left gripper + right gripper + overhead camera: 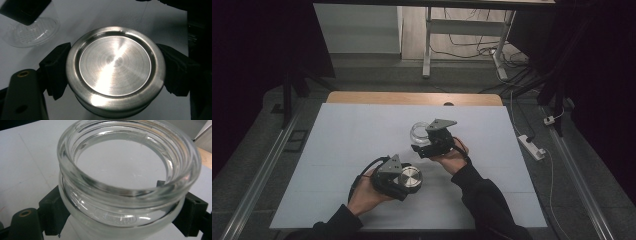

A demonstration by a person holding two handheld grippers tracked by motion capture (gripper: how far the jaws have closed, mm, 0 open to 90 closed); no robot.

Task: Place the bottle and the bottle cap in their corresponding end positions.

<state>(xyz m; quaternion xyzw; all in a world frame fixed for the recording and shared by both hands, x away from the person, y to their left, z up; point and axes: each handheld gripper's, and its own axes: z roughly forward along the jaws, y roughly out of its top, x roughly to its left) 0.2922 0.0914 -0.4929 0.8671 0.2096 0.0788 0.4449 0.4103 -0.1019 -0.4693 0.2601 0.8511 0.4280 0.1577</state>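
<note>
The left gripper (404,182) is clamped on a round brushed-steel lid (115,71), one black pad against each side of its rim. The lid sits between the jaws, flat face towards the gripper camera. Farther off, the right gripper (424,142) grips a clear round glass jar (127,177) below its threaded neck, mouth open. Both are above the white table sheet (342,145).

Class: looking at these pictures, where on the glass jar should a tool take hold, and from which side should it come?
Grip the glass jar at the neck just under its thick rim, coming in level from the side. The rim juts out above the narrower neck, so the pads seat beneath it, as the right tool holds it now.
</note>
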